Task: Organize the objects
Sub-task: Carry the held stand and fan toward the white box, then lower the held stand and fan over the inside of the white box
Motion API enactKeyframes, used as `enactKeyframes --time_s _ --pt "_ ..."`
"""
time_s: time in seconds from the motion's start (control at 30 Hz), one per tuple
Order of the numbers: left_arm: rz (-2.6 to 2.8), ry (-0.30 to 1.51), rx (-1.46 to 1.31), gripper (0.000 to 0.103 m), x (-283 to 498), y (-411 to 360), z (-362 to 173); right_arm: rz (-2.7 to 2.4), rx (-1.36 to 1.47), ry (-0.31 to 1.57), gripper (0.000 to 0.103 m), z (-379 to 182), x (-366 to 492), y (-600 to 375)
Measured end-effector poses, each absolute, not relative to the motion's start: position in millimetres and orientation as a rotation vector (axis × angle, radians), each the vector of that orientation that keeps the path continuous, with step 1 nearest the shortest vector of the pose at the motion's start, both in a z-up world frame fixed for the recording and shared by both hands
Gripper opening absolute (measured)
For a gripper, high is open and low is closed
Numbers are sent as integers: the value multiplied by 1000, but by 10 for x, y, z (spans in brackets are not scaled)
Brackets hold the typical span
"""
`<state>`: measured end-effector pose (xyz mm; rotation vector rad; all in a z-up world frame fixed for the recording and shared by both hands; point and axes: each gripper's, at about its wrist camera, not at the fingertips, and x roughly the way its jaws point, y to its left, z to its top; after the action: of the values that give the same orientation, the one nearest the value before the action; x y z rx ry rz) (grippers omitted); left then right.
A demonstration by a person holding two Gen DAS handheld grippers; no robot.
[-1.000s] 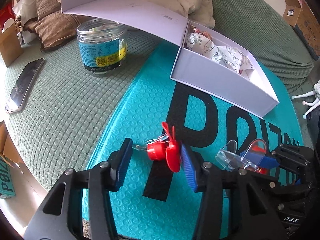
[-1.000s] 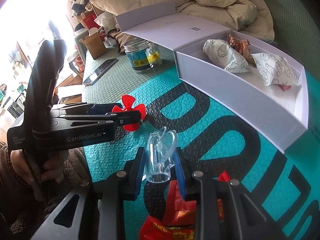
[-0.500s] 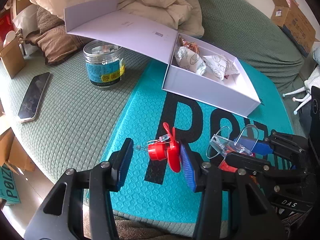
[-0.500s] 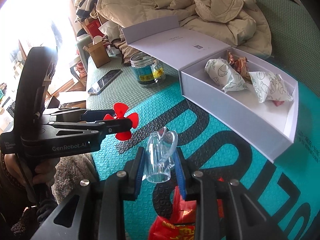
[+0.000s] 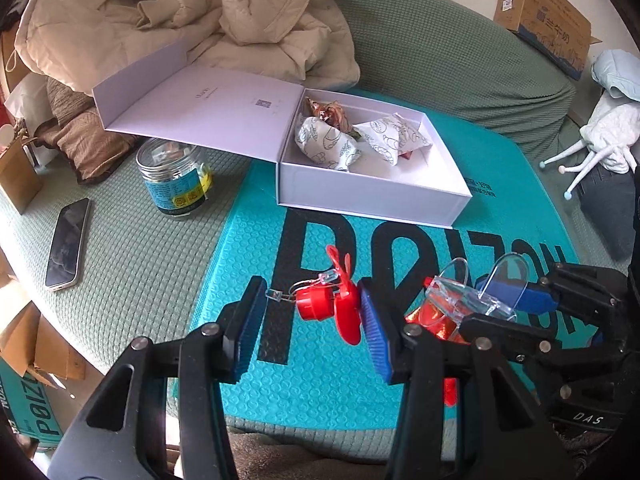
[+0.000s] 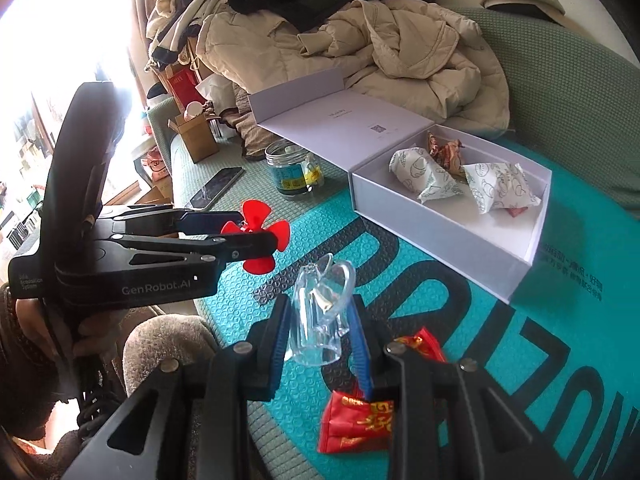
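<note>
My left gripper (image 5: 314, 318) is shut on a small red propeller toy (image 5: 340, 312) with a clear LED at its tip, held above the teal mat (image 5: 248, 256). The toy also shows in the right wrist view (image 6: 258, 240). My right gripper (image 6: 320, 332) is shut on a clear plastic clip (image 6: 322, 312), also seen in the left wrist view (image 5: 468, 296). An open white box (image 5: 372, 196) with two printed paper packets (image 5: 326, 144) and a brown wrapper lies further back on the mat. A red candy wrapper (image 6: 360, 420) lies on the mat under my right gripper.
A glass jar (image 5: 176, 180) with a blue-yellow label stands left of the box under its open lid (image 5: 208, 108). A phone (image 5: 66, 244) lies on the green cover at left. Beige clothes (image 5: 200, 24) are piled behind. Cardboard boxes (image 5: 540, 12) sit at the back right.
Both grippers have risen and pulled back from the mat with their objects still held. The white box and jar now look farther away.
</note>
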<state>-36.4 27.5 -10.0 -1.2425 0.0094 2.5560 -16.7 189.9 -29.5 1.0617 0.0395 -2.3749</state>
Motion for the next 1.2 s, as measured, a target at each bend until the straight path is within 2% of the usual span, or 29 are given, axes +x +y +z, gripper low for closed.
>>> enactKeyframes --time_s 0.57,1.2 --pt "2594 62 -1251 45 -330 567 120 -2368 991 56 29 -146 -165 2172" --pt "2632 69 -1261 45 -682 636 316 -2325 923 106 29 61 -556 2169"
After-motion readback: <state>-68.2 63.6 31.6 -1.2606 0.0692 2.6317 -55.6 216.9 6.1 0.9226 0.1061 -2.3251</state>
